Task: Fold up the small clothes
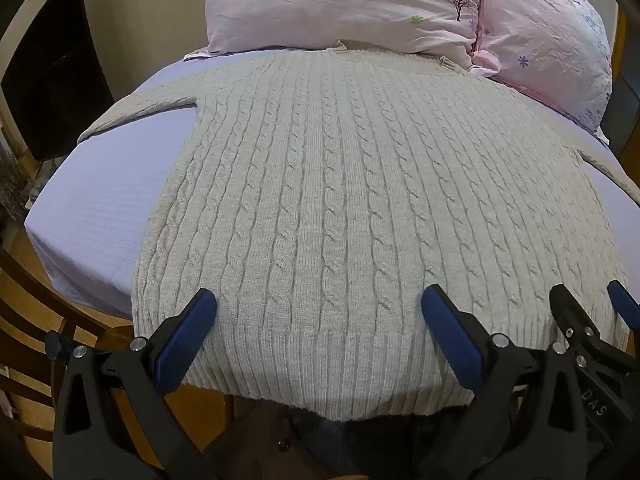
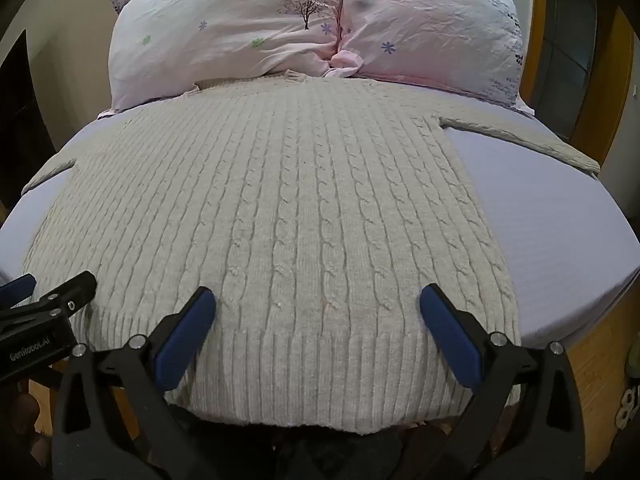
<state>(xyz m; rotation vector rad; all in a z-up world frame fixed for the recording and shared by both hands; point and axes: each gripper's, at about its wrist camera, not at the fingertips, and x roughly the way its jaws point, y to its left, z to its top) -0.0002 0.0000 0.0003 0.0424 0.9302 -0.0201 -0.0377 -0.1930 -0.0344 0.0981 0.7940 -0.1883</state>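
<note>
Lying flat before two pillows [image 2: 312, 32], one sweater [image 1: 320, 200] meets two grippers, left gripper [image 1: 318, 308] and right gripper [image 2: 318, 308], fingers wide.

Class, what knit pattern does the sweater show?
Cable-knit columns, pale grey-beige, on the sweater; clearest in the left wrist view.

A cream cable-knit sweater [image 1: 320, 200] with a ribbed hem, matt and nubbly, lies on a smooth lilac cotton sheet [image 1: 92, 216]. Crinkled pink printed cloth pillows [image 2: 248, 40]. Matt black plastic gripper fingers with textured blue pads [image 2: 184, 344] and shiny metal screws.
</note>
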